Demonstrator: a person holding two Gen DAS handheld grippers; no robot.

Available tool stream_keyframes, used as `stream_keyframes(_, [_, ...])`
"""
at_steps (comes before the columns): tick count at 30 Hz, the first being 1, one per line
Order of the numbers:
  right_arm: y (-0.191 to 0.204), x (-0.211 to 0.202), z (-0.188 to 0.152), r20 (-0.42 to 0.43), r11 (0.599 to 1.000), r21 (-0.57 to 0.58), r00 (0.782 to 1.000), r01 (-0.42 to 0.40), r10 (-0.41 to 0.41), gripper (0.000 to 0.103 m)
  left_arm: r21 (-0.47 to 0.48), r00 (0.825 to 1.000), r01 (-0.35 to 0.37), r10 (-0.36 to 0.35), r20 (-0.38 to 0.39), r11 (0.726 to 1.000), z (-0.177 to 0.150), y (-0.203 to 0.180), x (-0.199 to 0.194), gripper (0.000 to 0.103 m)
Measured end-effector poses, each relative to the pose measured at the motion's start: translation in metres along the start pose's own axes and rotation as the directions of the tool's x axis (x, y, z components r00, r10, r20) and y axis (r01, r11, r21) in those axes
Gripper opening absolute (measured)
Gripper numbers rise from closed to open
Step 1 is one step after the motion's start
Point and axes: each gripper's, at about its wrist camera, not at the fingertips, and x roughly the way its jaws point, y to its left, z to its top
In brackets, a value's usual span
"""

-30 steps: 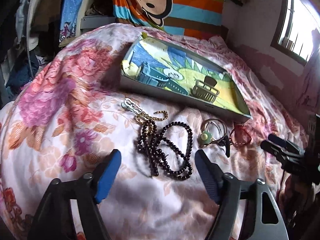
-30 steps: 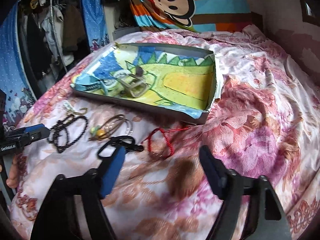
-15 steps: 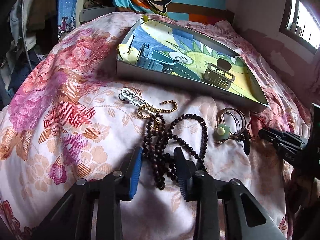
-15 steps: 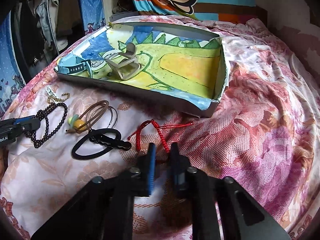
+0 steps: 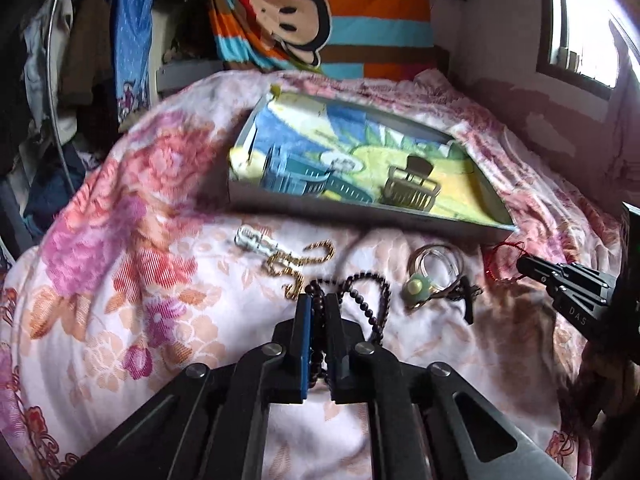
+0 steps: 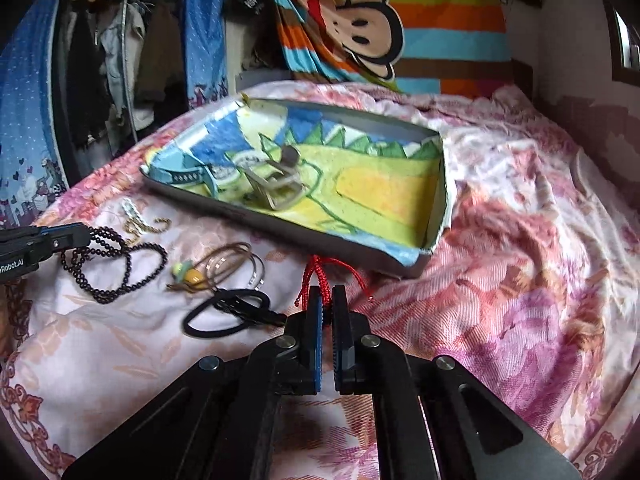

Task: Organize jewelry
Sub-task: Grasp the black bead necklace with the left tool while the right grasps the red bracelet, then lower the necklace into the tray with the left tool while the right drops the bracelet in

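Floral bedspread carries a shallow tray directly ahead of both grippers. Left gripper pinches the dark bead strand; right gripper, nearer the tray, clamps the red cord bracelet.

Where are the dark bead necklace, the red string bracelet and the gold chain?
Dark round-bead necklace (image 5: 370, 304), left wrist view, on its right loop.
Red braided string bracelet (image 6: 320, 272), right wrist view, on its knotted middle.
Gold link chain (image 5: 320, 249), left wrist view, on its curved end.
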Motion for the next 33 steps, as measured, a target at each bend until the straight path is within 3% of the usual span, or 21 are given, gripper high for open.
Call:
stream_keyframes(7, [-0.012,-0.017,0.001,0.052,0.995,0.092,0.998,-0.024,0.019,0.004,0.009,0.997,0.069,-0.070,0.037,0.998,0.001,-0.008,-0.015,0.006])
stream_keyframes(15, [-0.018,-0.036,0.014,0.111,0.988,0.129,0.991,-0.089,0.074,0.004,-0.028,0.994,0.092,-0.090,0.069,0.995,0.010,-0.017,-0.039,0.006])
stream_keyframes(21, [-0.030,-0.034,0.039,0.162,0.983,0.145,0.983,-0.115,0.091,0.004,-0.030,0.989,0.102,-0.098,0.112,0.994,0.051,-0.036,-0.051,0.006])
stream_keyframes(24, [-0.039,-0.023,0.048,0.140,0.977,0.186,0.987,-0.109,0.083,0.004,-0.020,0.986,0.095,-0.092,0.137,0.995,0.074,-0.049,-0.049,0.006])
stream_keyframes(29, [-0.050,0.003,0.056,0.111,0.969,0.237,0.993,-0.073,0.047,0.004,-0.046,0.976,0.077,-0.066,0.207,0.996,0.113,-0.067,-0.030,0.006])
stream_keyframes(33, [-0.056,0.028,0.054,0.106,0.957,0.271,0.991,-0.108,0.082,0.004,-0.082,0.974,0.065,-0.045,0.220,0.995,0.127,-0.071,-0.006,0.006])
